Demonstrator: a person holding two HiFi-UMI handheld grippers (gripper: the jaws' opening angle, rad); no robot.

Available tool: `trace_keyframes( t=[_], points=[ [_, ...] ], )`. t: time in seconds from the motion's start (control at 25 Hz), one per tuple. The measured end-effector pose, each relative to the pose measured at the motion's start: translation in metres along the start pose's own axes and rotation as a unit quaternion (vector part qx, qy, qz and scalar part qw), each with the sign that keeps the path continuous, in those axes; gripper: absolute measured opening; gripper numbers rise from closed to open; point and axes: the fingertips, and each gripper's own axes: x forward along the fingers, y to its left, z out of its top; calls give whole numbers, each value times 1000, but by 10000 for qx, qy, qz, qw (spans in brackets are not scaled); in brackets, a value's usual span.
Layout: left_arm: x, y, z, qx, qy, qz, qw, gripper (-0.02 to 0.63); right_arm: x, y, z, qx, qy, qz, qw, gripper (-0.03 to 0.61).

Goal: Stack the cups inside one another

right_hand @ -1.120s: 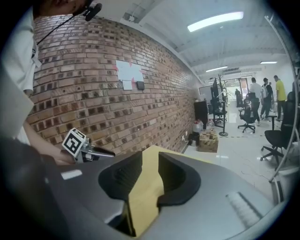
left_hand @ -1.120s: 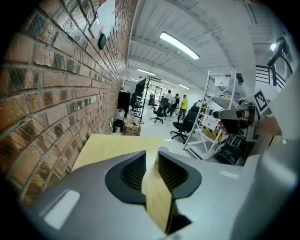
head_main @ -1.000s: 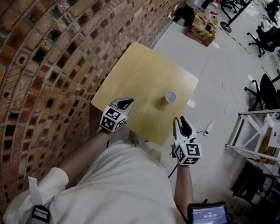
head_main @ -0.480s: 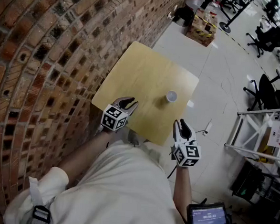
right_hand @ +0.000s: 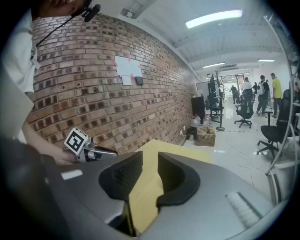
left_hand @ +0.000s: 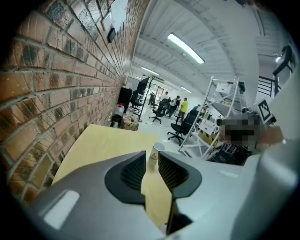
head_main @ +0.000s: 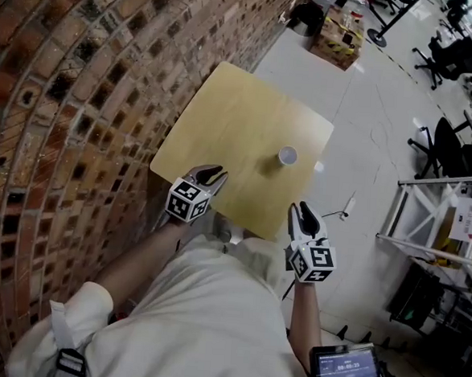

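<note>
One white paper cup (head_main: 287, 156) stands upright on the square yellow table (head_main: 225, 118), toward its right edge. My left gripper (head_main: 210, 176) hovers over the table's near edge, left of the cup and well short of it. Its jaws are closing with nothing between them. In the left gripper view the cup (left_hand: 154, 154) shows far off through the gap of that gripper (left_hand: 151, 161). My right gripper (head_main: 302, 216) hangs just off the table's near right corner, open and empty. The right gripper view looks past its jaws (right_hand: 150, 157) along the table (right_hand: 161, 152).
A brick wall (head_main: 73, 92) runs along the table's left side. White floor (head_main: 362, 120) lies to the right, with a metal rack (head_main: 444, 214), office chairs (head_main: 448, 150) and a cardboard box (head_main: 336, 46). A screen device (head_main: 344, 368) sits at the person's right hip.
The left gripper's jaws, shut a second ago, now stand parted. The right gripper has drifted slightly toward the person. The cup has not moved.
</note>
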Motion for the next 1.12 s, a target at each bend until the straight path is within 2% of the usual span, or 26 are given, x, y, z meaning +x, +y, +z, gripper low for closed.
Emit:
trace_keyframes(
  t=[0.24,0.4,0.6,0.8,1.04,1.12],
  points=[
    [2,-12,-8,57,91,18,9999,100,-6,-7,-11,68,25,110,9999,97],
    [-1,-27,-10,324,159,88,9993,97,-15,-12,-13,42,-40,216,9997,97],
    [-9,-55,-21,579,252,283,9976,94,-53,-21,-6,182,-492,292,9982,91],
    [-21,-111,-39,644,244,497,9964,89,-121,-33,-7,174,-814,383,9958,83],
    [-49,-212,-63,465,-144,711,9963,86,-219,-49,-22,179,-1115,606,9918,84],
    [-64,-243,-72,385,-289,789,9957,84,-249,-49,-28,332,-1196,688,9899,84]
  ],
)
